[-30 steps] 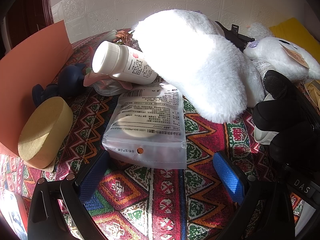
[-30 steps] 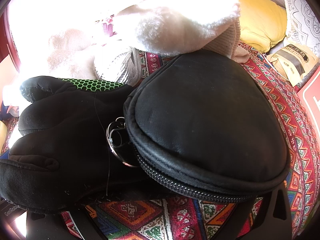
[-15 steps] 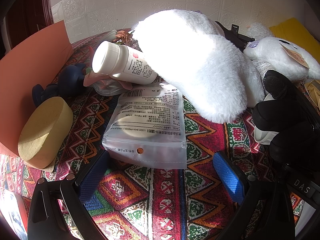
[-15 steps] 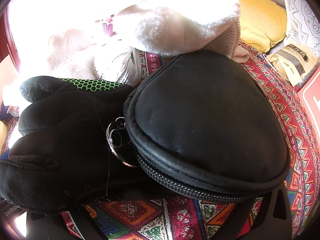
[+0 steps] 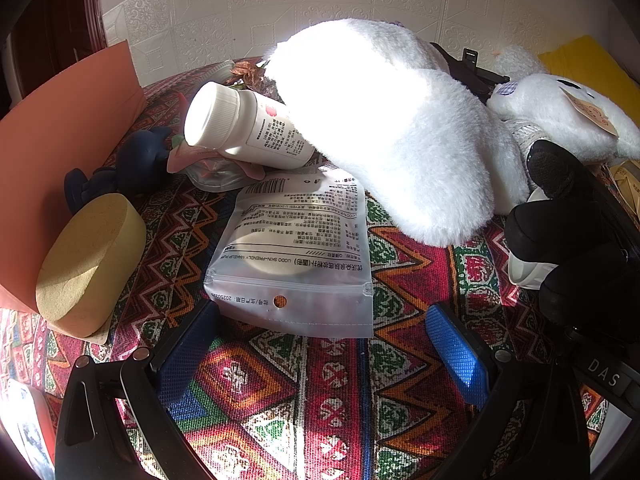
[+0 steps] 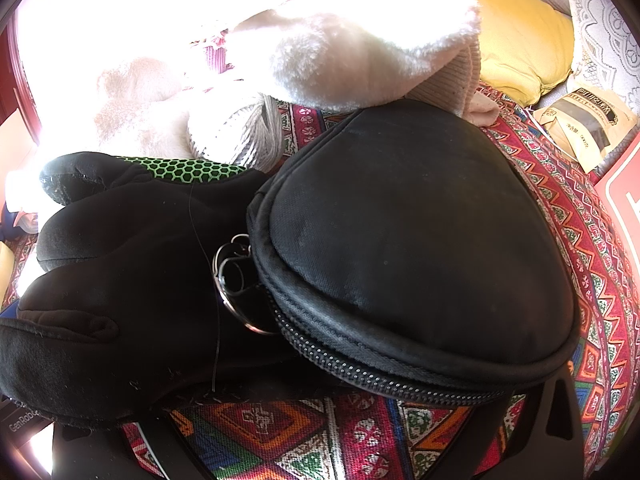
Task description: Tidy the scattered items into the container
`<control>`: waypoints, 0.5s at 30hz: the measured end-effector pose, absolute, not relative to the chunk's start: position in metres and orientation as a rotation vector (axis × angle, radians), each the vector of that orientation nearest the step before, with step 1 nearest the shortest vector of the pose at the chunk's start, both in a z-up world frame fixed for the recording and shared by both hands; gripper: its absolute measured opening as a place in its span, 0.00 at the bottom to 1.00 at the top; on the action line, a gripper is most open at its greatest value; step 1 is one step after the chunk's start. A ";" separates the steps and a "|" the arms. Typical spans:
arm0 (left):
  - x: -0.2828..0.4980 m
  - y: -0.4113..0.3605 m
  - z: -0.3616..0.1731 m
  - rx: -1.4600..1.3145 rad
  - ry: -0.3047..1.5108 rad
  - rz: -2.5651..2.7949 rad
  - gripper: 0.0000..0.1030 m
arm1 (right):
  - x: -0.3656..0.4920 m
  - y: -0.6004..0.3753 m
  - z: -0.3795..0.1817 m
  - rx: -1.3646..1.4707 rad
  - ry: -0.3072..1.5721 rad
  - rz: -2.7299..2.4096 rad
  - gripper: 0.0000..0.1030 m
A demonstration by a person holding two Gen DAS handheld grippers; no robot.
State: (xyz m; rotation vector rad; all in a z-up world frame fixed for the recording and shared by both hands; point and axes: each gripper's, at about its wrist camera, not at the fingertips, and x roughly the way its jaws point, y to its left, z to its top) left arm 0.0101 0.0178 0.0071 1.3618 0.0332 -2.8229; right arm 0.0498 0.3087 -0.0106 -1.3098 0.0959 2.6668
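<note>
The left gripper hovers low over the patterned red woven cloth with its blue-padded fingers spread wide and nothing between them. Just ahead at 12 o'clock lies a flat translucent plastic pouch printed with black text, its near edge resting between the fingertips without touching either pad. Beyond it, at 11 o'clock, a white plastic bottle with a ribbed cap lies tilted on its side, its far end tucked under a large fluffy white plush toy that fills the view from 12 to 2 o'clock. At 9 o'clock a thick yellow oval sponge leans against an orange cardboard panel, with a dark blue soft figure just behind it. In the right wrist view, a black rounded zippered fabric pouch fills the centre, a metal key ring at its 9 o'clock edge, beside a black glove with green honeycomb mesh. The right gripper is mostly hidden beneath the pouch, so I cannot tell whether it is spread or closed. A yellow cushion sits at 1 o'clock.
</note>
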 end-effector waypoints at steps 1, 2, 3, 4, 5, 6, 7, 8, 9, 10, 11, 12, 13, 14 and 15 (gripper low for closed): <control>0.010 0.018 0.007 1.362 0.033 -2.823 1.00 | 0.050 0.309 -0.011 -1.310 0.096 2.667 0.99; 0.010 0.018 0.007 1.362 0.033 -2.823 1.00 | 0.049 0.310 -0.011 -1.310 0.096 2.667 0.99; 0.010 0.018 0.007 1.362 0.033 -2.823 1.00 | 0.050 0.309 -0.011 -1.309 0.096 2.667 0.99; 0.010 0.018 0.007 1.362 0.033 -2.823 1.00 | 0.049 0.310 -0.011 -1.309 0.096 2.667 0.99; 0.010 0.018 0.007 1.362 0.033 -2.823 1.00 | 0.049 0.310 -0.011 -1.309 0.096 2.667 0.99; 0.010 0.018 0.007 1.362 0.033 -2.823 1.00 | 0.049 0.309 -0.011 -1.309 0.096 2.667 0.99; 0.010 0.018 0.007 1.362 0.033 -2.822 1.00 | 0.049 0.310 -0.011 -1.309 0.096 2.667 0.99; 0.010 0.018 0.007 1.363 0.033 -2.822 1.00 | 0.049 0.311 -0.011 -1.309 0.097 2.667 0.99; 0.010 0.018 0.007 1.363 0.033 -2.822 1.00 | 0.049 0.310 -0.011 -1.309 0.097 2.667 0.99; 0.010 0.018 0.007 1.363 0.033 -2.822 1.00 | 0.049 0.310 -0.011 -1.309 0.096 2.667 0.99; 0.010 0.018 0.007 1.363 0.033 -2.822 1.00 | 0.049 0.309 -0.011 -1.309 0.096 2.667 0.99; 0.010 0.018 0.007 1.363 0.033 -2.822 1.00 | 0.049 0.309 -0.011 -1.310 0.096 2.667 0.99; 0.010 0.018 0.007 1.363 0.033 -2.822 1.00 | 0.049 0.309 -0.011 -1.310 0.096 2.667 0.99; 0.010 0.018 0.007 1.363 0.033 -2.822 1.00 | 0.049 0.309 -0.011 -1.309 0.096 2.667 0.99; 0.010 0.018 0.007 1.363 0.032 -2.822 1.00 | 0.049 0.309 -0.011 -1.309 0.096 2.667 0.99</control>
